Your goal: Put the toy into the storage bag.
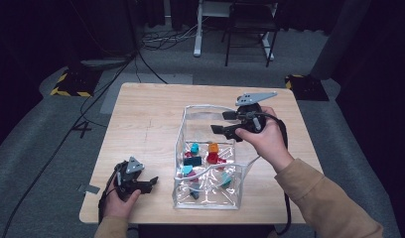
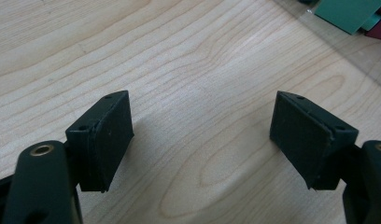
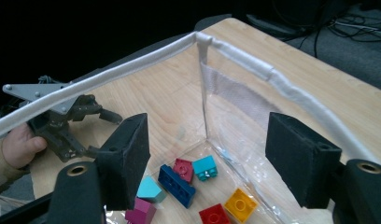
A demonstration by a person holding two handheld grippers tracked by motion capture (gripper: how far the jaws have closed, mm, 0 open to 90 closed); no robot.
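Observation:
A clear plastic box with a white rim (image 1: 206,106) stands on the wooden table (image 1: 141,119), right of its middle. Several toy bricks lie inside, among them an orange one (image 1: 213,148), a red one (image 1: 213,158) and a teal one (image 1: 194,147). My right gripper (image 1: 222,122) hovers over the box's right side, open, with nothing between its jaws. In the right gripper view (image 3: 207,149) it looks down on a blue brick (image 3: 176,185), a teal brick (image 3: 205,168) and a yellow brick (image 3: 240,204). My left gripper (image 1: 150,184) rests near the table's front left, open and empty (image 2: 202,135).
Bare table wood (image 2: 188,60) lies under the left gripper, with the box's corner (image 2: 356,18) just beyond it. Past the table, on the grey floor, are a chair (image 1: 250,29), cables (image 1: 161,39) and yellow-black floor markers (image 1: 71,84).

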